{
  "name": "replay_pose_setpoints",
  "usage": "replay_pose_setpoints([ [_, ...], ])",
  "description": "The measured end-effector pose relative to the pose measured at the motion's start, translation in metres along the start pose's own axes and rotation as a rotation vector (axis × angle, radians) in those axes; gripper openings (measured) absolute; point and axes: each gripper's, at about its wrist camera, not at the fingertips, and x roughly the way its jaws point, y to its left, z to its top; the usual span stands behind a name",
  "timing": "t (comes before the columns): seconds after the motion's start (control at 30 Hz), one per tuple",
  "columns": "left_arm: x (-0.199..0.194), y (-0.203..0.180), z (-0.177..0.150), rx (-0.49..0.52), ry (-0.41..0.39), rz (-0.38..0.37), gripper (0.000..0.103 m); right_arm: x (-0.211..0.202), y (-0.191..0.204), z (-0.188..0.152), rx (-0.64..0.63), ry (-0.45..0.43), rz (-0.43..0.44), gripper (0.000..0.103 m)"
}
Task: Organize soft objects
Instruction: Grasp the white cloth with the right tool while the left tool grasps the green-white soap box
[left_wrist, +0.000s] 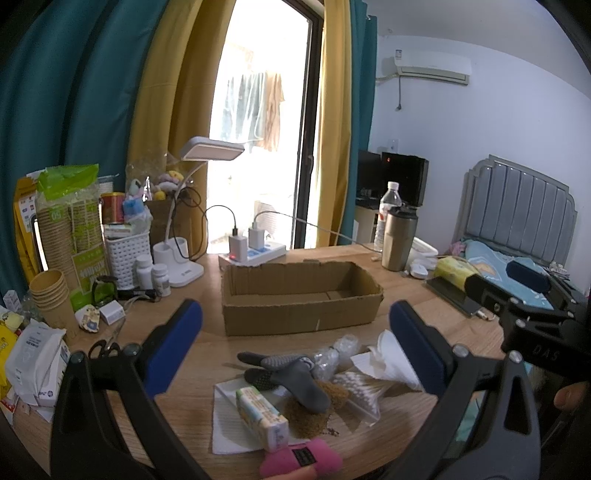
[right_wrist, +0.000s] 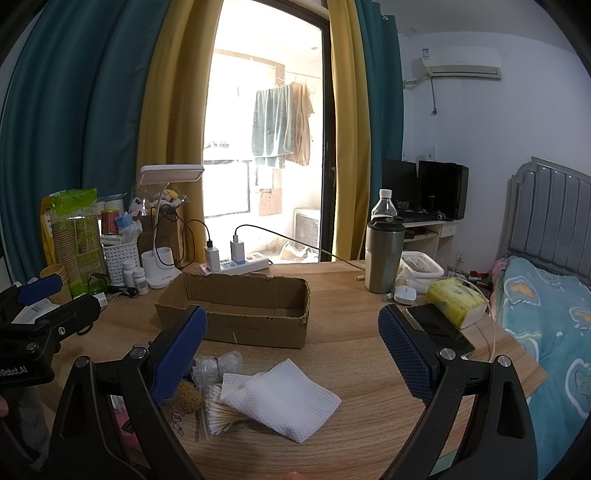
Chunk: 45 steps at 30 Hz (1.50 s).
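You are working in a lived-in bedroom at home.
A bed (right_wrist: 546, 314) with a grey padded headboard (right_wrist: 554, 206) stands beside your wooden table (right_wrist: 351, 354); teal and yellow curtains (right_wrist: 92, 129) frame a balcony door with laundry (right_wrist: 280, 125) hanging outside, and an air conditioner (right_wrist: 461, 68) sits high on the wall.

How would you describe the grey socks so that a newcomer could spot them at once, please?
Start at the open brown cardboard box in the middle of the wooden table. In the pile in front of it, the pair of dark grey socks lies across a brown fuzzy pad. Only they show dotted grip soles.
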Motion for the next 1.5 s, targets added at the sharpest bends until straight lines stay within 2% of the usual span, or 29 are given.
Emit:
replay_pose_setpoints([
  [0.23, 0.009, 0.005, -0.007, -0.006, 0.036, 0.010, 0.102, 0.004, 0.002, -0.005, 0.001, 0.021, 0.003, 0.096],
  [0.53, 0.034, 0.027, -0.036, -0.042, 0.155, 0.043, 0.102, 0.027, 0.000, -0.022, 0.018, 0.095, -0.007, 0.096],
  [0.8, 0.060, 0.038, -0.064, -0.075, 0.288, 0.015, 0.102, 0.057, -0.009, -0.040, 0.034, 0.191, -0.020, 0.096],
  [1.07, 0.073, 0.046, -0.082, -0.082, 0.365, -0.007, 0.101, 0.087, -0.021, -0.061, 0.063, 0.292, -0.014, 0.096],
  [1.13, 0.076, 0.046, -0.084, -0.087, 0.380, -0.018, 0.089, 0.092, -0.021, -0.065, 0.072, 0.313, -0.004, 0.096],
  [1.2, 0.081, 0.047, -0.087, -0.092, 0.407, -0.025, 0.085, 0.097, -0.022, -0.069, 0.079, 0.328, 0.006, 0.096],
  [1.33, 0.085, 0.044, -0.090, -0.085, 0.433, -0.047, 0.063, 0.103, -0.025, -0.073, 0.100, 0.357, 0.025, 0.096],
  [1.4, 0.085, 0.040, -0.090, -0.075, 0.438, -0.050, 0.055, 0.106, -0.027, -0.075, 0.110, 0.371, 0.035, 0.096],
  [1.5, 0.085, 0.038, -0.090, -0.067, 0.439, -0.060, 0.053, 0.111, -0.027, -0.078, 0.131, 0.404, 0.069, 0.096],
])
